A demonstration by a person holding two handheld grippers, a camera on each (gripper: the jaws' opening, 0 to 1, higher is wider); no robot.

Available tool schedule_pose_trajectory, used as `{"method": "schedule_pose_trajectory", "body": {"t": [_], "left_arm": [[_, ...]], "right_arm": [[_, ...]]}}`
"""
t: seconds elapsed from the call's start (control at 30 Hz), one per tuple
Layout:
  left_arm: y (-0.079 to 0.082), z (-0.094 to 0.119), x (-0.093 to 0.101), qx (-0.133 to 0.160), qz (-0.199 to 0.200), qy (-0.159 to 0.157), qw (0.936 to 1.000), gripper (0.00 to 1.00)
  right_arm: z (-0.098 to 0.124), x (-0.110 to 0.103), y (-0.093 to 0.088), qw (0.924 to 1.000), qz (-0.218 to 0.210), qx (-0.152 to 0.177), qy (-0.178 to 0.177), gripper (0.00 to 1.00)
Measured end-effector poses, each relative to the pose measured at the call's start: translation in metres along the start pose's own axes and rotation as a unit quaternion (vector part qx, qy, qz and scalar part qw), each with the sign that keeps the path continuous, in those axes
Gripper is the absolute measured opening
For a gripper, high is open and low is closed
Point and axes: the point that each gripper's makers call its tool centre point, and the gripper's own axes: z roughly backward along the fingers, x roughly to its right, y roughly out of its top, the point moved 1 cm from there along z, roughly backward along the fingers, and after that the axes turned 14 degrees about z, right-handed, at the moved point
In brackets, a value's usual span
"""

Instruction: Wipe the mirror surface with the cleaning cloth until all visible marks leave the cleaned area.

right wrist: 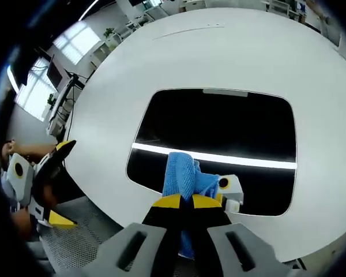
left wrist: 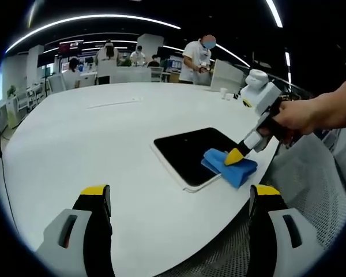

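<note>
A dark rectangular mirror (left wrist: 190, 151) (right wrist: 219, 124) with a white frame lies flat on the white table near its edge. A blue cleaning cloth (left wrist: 229, 165) (right wrist: 181, 176) rests on the mirror's near corner. My right gripper (left wrist: 237, 154) (right wrist: 181, 202) is shut on the cloth and presses it onto the glass; a hand holds it. My left gripper (left wrist: 179, 199) hovers open above the bare table, short of the mirror, with nothing between its jaws; it also appears at the left of the right gripper view (right wrist: 55, 184).
The round white table (left wrist: 92, 138) stretches far behind the mirror. Small white cups (left wrist: 226, 92) stand at its far side. A grey mesh chair (left wrist: 311, 179) sits beside the near edge. Several people stand by desks in the background.
</note>
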Motion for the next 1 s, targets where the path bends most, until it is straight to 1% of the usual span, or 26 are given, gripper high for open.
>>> {"method": "schedule_pose_trajectory", "body": {"t": [0.13, 0.2, 0.3, 0.47, 0.9, 1.0], "left_arm": [[0.001, 0.001, -0.001, 0.005, 0.004, 0.003, 1.0000, 0.99], [0.002, 0.001, -0.002, 0.006, -0.002, 0.006, 1.0000, 0.99], [0.001, 0.001, -0.001, 0.001, 0.001, 0.003, 1.0000, 0.99], [0.000, 0.000, -0.001, 0.001, -0.001, 0.002, 1.0000, 0.99], [0.000, 0.000, -0.002, 0.000, 0.002, 0.003, 1.0000, 0.99], [0.000, 0.000, -0.002, 0.001, 0.003, 0.004, 1.0000, 0.99]], "right_arm": [[0.000, 0.003, -0.002, 1.0000, 0.004, -0.002, -0.005, 0.00], [0.002, 0.005, -0.003, 1.0000, 0.004, -0.002, -0.008, 0.00], [0.004, 0.009, -0.005, 0.9999, 0.004, -0.001, -0.011, 0.00], [0.004, 0.008, -0.005, 1.0000, -0.001, -0.001, -0.008, 0.00], [0.003, 0.012, 0.003, 0.9999, -0.005, 0.002, -0.011, 0.00], [0.002, 0.014, 0.008, 0.9998, 0.001, 0.007, -0.019, 0.00]]}}
